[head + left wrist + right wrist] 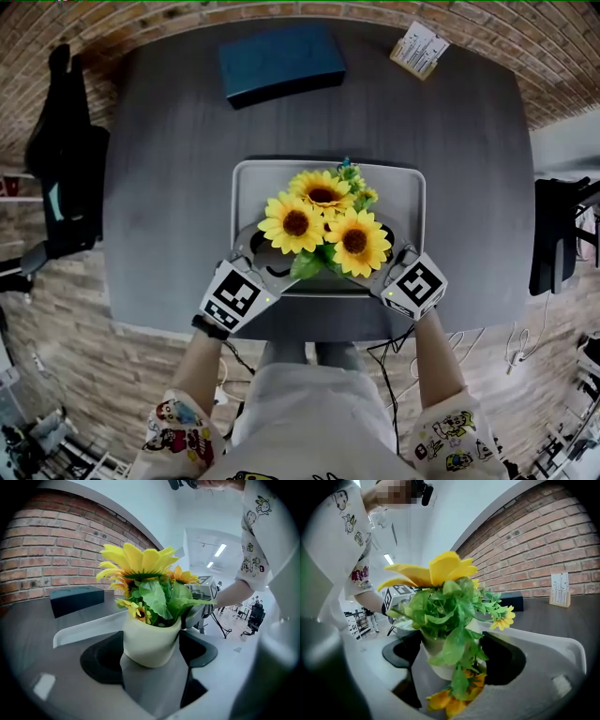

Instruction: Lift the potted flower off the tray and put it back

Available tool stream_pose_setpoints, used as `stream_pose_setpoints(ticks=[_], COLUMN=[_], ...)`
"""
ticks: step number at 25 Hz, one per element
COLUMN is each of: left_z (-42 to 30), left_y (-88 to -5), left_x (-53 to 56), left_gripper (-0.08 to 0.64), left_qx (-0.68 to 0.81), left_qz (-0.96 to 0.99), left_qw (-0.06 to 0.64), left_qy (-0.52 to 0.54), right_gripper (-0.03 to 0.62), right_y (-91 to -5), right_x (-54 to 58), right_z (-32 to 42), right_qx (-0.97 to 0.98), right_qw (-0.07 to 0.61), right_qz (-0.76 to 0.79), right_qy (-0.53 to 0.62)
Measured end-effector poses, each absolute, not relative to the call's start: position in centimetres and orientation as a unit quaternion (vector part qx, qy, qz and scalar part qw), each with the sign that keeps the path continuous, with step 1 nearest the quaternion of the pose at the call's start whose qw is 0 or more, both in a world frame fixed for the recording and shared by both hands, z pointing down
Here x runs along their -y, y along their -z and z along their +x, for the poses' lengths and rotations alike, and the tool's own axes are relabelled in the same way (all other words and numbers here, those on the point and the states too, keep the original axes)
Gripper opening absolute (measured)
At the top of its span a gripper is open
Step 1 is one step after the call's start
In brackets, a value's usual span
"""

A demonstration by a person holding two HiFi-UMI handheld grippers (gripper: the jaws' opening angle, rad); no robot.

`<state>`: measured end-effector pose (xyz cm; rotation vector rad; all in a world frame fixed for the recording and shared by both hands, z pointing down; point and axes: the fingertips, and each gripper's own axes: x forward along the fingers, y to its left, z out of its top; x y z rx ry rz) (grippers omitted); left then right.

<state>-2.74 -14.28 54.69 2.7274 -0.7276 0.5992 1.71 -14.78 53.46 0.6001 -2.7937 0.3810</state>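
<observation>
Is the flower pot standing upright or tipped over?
Upright: the pot has its rim up and base down, and the sunflowers rise above it.

The left forearm (202, 361) and right forearm (436, 352) reach forward from the body, a little apart. The left gripper (255, 262) and right gripper (392, 261) angle inward toward each other and point slightly downward. Each gripper's jaws stand wide and press on the sides of the flower pot (150, 641) from opposite directions.
</observation>
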Motion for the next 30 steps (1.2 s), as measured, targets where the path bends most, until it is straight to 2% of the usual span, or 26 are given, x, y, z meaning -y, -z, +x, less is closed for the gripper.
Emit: stream_pose_setpoints(ticks=[14,30], left_z=[-2.9,-5.5], left_y=[-55.0,-50.8], left_x=[13.9,12.2], left_gripper=[0.411,0.407], left_qx=[0.271,0.321], left_qz=[0.933,0.926], left_qw=[0.100,0.117], left_qy=[-0.213,-0.162], right_gripper=[0.410,0.423], right_y=[-53.5,-50.6], right_x=[14.2,12.3], right_z=[3.5,6.9], right_qx=[0.951,0.939], right_qw=[0.142,0.138], right_qz=[0.238,0.284], right_qy=[-0.135,-0.138])
